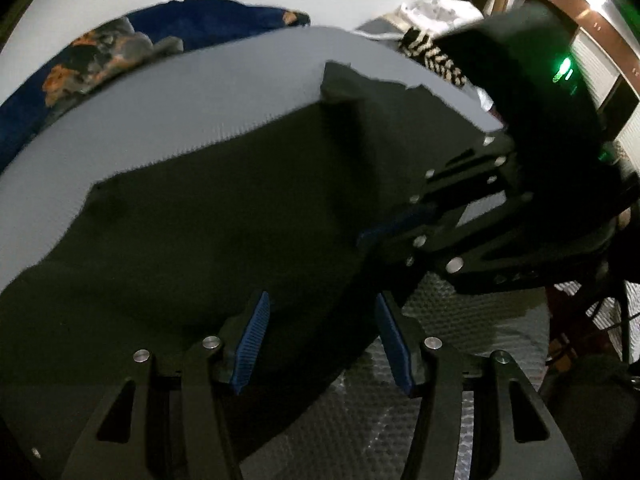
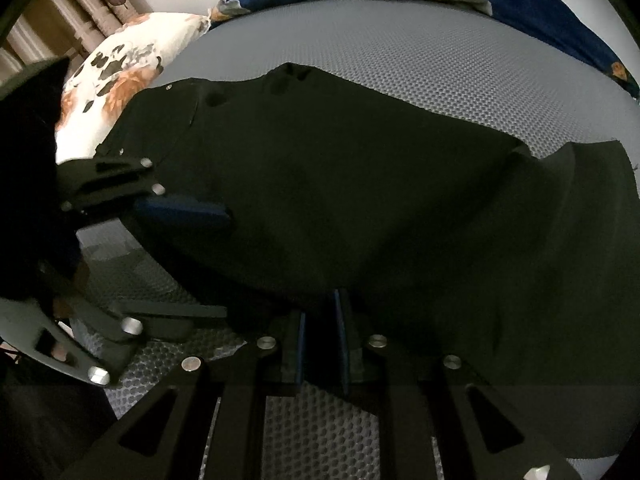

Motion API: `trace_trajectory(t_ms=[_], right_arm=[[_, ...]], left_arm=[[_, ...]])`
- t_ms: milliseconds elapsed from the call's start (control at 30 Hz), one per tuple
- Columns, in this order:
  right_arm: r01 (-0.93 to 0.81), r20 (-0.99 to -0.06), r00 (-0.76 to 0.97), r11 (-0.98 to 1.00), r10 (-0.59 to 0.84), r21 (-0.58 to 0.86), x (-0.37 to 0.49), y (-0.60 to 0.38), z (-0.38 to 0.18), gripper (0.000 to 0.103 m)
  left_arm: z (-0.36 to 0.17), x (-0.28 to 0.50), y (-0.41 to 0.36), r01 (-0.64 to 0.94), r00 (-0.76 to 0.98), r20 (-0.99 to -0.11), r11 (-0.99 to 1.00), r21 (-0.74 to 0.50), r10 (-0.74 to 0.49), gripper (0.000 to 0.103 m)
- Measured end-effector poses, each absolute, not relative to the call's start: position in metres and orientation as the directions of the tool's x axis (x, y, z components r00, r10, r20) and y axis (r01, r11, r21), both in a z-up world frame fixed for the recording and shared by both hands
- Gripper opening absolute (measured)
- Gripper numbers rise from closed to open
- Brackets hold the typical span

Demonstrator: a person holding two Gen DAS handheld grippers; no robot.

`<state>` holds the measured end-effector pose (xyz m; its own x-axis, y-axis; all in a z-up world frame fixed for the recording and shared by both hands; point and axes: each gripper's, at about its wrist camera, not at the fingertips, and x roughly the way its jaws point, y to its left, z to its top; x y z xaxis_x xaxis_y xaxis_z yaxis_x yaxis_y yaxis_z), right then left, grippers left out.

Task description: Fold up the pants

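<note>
Dark pants (image 2: pixel 360 184): spread on the gray mesh bed (image 2: pixel 420 60). Left gripper (image 1: pixel 320 340): jaws apart over the near hem. Right gripper (image 2: pixel 320 340): clamped on the hem (blue pads).

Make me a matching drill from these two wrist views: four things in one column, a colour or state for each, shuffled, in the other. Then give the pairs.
Things:
1. pants
2. left gripper
3. right gripper
4. blanket

States:
A. navy with orange flowers, at the far edge
B. fingers nearly closed, pinching fabric
C. black, spread on the grey mesh surface
D. fingers wide apart over the fabric edge

Pairs: 1-C, 2-D, 3-B, 4-A
</note>
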<state>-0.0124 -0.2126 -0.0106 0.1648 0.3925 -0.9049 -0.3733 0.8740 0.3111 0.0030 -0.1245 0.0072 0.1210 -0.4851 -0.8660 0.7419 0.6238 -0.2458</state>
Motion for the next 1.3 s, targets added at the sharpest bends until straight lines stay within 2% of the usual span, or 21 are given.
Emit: trace_trajectory(t_ms=[100,167,233,267,400,467,567,667,833,1100,1300], right_arm=[[-0.372,-0.900,0.170,0.872,0.401,0.319,-0.013,-0.216,-0.010,0.014],[-0.377,-0.898,0.178,0.871,0.403,0.316,-0.014,-0.219,-0.008,0.014],[-0.375,-0.899,0.174,0.871,0.402,0.317,-0.014,-0.219,-0.008,0.014],[-0.374,-0.903,0.166,0.872,0.396,0.314,-0.014,-0.219,-0.008,0.018],[-0.347,-0.876,0.188,0.864,0.444,0.364,-0.020,-0.237,0.005,0.037],[-0.314,-0.859,0.236,0.872,0.455,0.375,-0.022,-0.259,0.015,0.040],[-0.195,-0.844,0.308,0.897,0.440,0.397,-0.019,-0.311,0.018,0.040],[-0.003,-0.835,0.384,0.904,0.395,0.427,-0.012,-0.383,0.008,0.040],[0.282,-0.802,0.492,0.809,0.340,0.516,-0.001,-0.488,-0.019,0.039],[0.416,-0.784,0.540,0.713,0.306,0.565,0.024,-0.543,-0.049,0.036],[0.423,-0.764,0.563,0.684,0.315,0.594,0.036,-0.550,-0.067,0.025]], left_arm=[[0.003,0.003,-0.134,0.734,0.107,-0.866,0.627,-0.262,-0.488,0.041],[-0.002,0.006,-0.139,0.730,0.103,-0.873,0.633,-0.259,-0.476,0.022],[-0.008,0.010,-0.143,0.723,0.101,-0.883,0.644,-0.251,-0.458,0.012],[-0.010,0.012,-0.143,0.716,0.106,-0.882,0.651,-0.252,-0.459,0.009],[-0.014,0.015,-0.135,0.688,0.088,-0.872,0.662,-0.296,-0.481,0.008],[-0.015,0.014,-0.134,0.685,0.091,-0.870,0.664,-0.299,-0.485,0.008],[-0.016,0.014,-0.132,0.674,0.088,-0.866,0.669,-0.312,-0.492,0.008],[-0.019,0.016,-0.132,0.662,0.084,-0.863,0.675,-0.326,-0.498,0.008],[-0.021,0.016,-0.131,0.641,0.075,-0.865,0.689,-0.339,-0.495,0.008],[-0.023,0.020,-0.130,0.601,0.061,-0.866,0.711,-0.365,-0.496,0.008],[-0.025,0.021,-0.126,0.572,0.056,-0.864,0.726,-0.383,-0.501,0.008]])
